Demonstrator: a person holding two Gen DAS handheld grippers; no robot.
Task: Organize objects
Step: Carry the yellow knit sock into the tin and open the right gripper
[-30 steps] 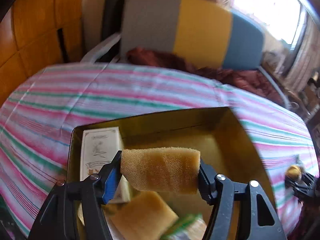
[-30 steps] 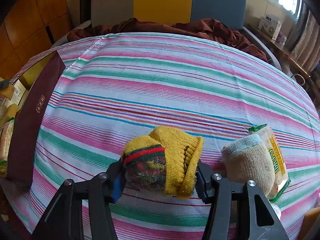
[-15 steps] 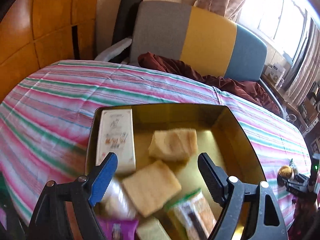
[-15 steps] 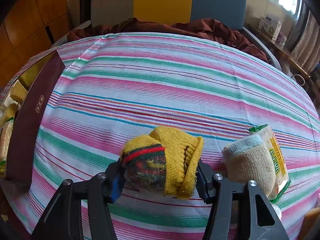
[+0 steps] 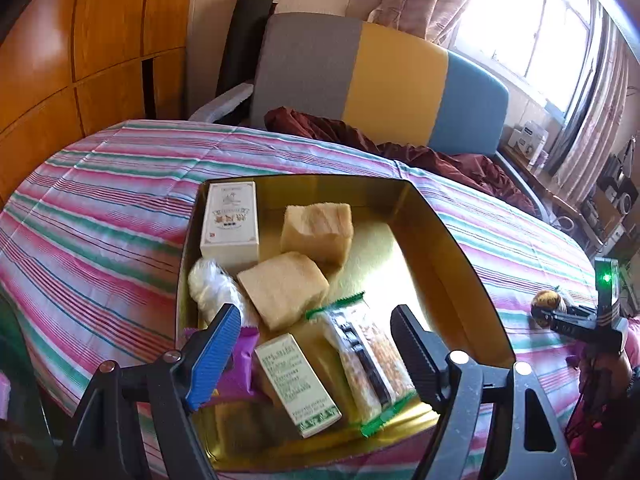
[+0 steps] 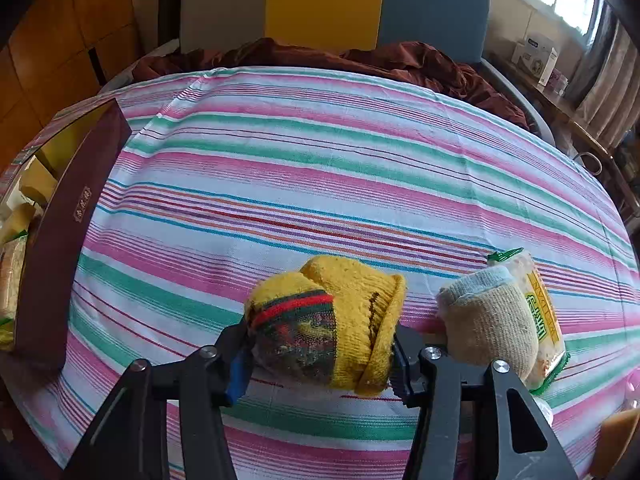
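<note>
Fingers of right gripper (image 6: 320,354) pinched rolled yellow knit sock bundle (image 6: 328,320) at its waist; judged soft, light, compressible. Left gripper (image 5: 316,344) stood spread, empty, above gold-lined box (image 5: 436,240), sponges at 12 o'clock.

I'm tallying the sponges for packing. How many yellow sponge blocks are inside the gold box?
2. One sponge lies toward the far side, beside the white carton; the other sits nearer, overlapping it. More may hide under the packets.
</note>
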